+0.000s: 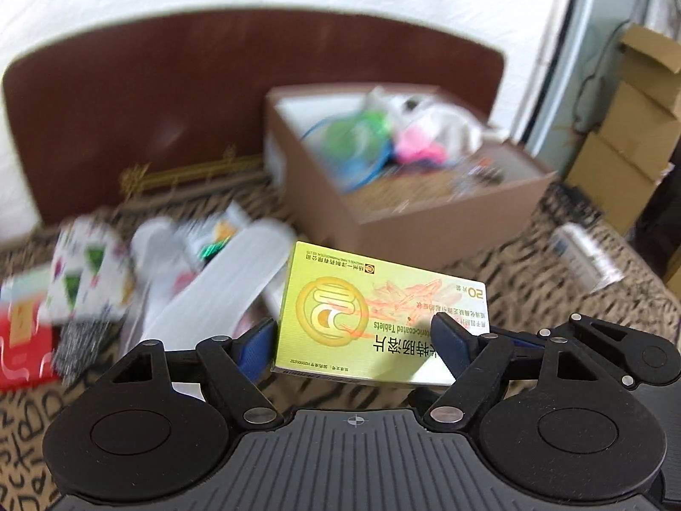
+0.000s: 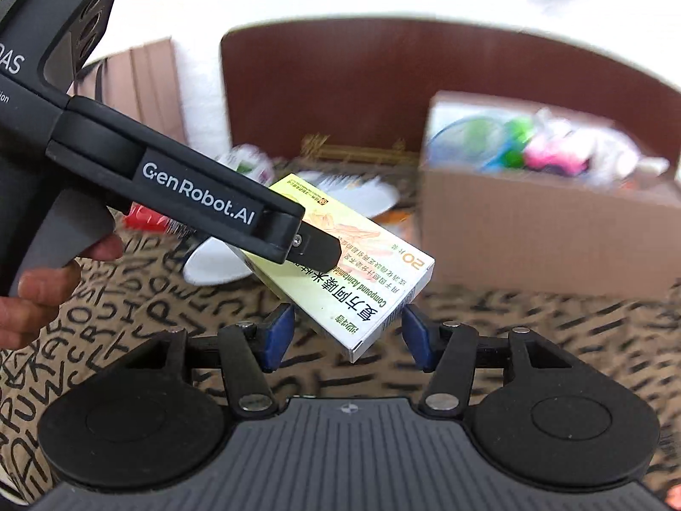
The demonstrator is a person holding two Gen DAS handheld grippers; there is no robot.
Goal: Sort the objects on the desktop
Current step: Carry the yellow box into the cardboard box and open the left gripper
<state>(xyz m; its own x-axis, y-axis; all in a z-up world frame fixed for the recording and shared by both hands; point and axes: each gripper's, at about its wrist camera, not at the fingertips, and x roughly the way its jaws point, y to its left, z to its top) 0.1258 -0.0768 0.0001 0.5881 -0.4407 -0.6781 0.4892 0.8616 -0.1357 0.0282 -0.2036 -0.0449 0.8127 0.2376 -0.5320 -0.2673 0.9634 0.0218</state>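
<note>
A yellow-green tablet box point(image 1: 361, 311) hangs in the air above the patterned cloth. In the right wrist view the tablet box point(image 2: 361, 285) has its near end between the blue pads of my right gripper point(image 2: 349, 336), which is shut on it. My left gripper point(image 1: 355, 347) comes in from the left. Its left pad is at the box's short edge and its right finger lies over the printed top face, so I see no firm pinch. That finger point(image 2: 317, 251) rests across the box in the right wrist view. A person's hand point(image 2: 51, 281) holds the left gripper's handle.
An open cardboard box point(image 1: 425, 230) point(image 2: 532, 230) with toys and cables stands just behind. A pile of white items, a patterned cup point(image 1: 89, 272) and a red packet point(image 1: 21, 349) lies at the left. A brown board point(image 1: 170, 98) backs the table, and stacked cartons point(image 1: 630, 136) stand at the far right.
</note>
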